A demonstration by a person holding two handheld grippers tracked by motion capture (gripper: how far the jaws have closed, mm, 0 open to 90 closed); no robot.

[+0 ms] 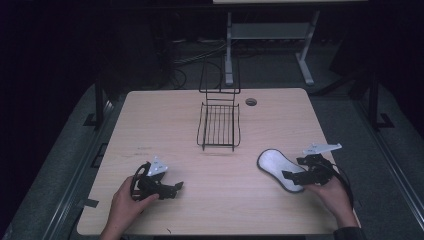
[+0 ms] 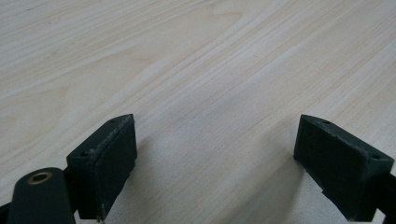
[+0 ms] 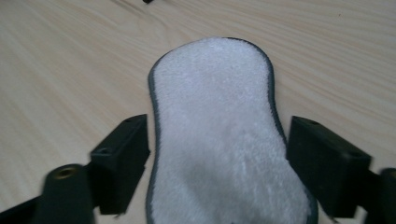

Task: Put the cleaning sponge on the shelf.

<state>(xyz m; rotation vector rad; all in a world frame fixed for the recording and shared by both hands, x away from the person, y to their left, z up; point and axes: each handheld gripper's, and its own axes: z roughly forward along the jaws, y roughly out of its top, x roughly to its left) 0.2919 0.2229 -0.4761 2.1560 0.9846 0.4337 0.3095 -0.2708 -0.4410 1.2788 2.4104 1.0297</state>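
A white, fleecy pad [image 1: 279,168] with a dark stitched edge, waisted in outline like an insole, lies flat on the light wood worktop [image 1: 170,120] at the near right, its long axis running from far left to near right. The right gripper [image 1: 295,175] sits at the pad's near-right end, with its jaws apart and one on either side of the pad; in the right gripper view the pad [image 3: 219,135] runs up the middle of the gap between the two black jaws of the right gripper [image 3: 217,163], each jaw standing just beside a dark edge, and whether they touch it cannot be told. The pad's rounded far end extends well past the jaw tips. The person's right hand [image 1: 332,192] holds this gripper from the near right, the forearm entering at the bottom edge, the grey plate on top tilted toward the far right. The left gripper [image 1: 175,189] rests low over the worktop at the near left, well apart from the pad, pointing right; the left hand [image 1: 127,200] wraps its body from below. In the left gripper view the left gripper [image 2: 215,158] has its jaws wide apart over bare wood grain, with nothing between them. A black wire rack [image 1: 219,125] with a tall back frame stands at the far centre of the worktop, apart from both grippers.
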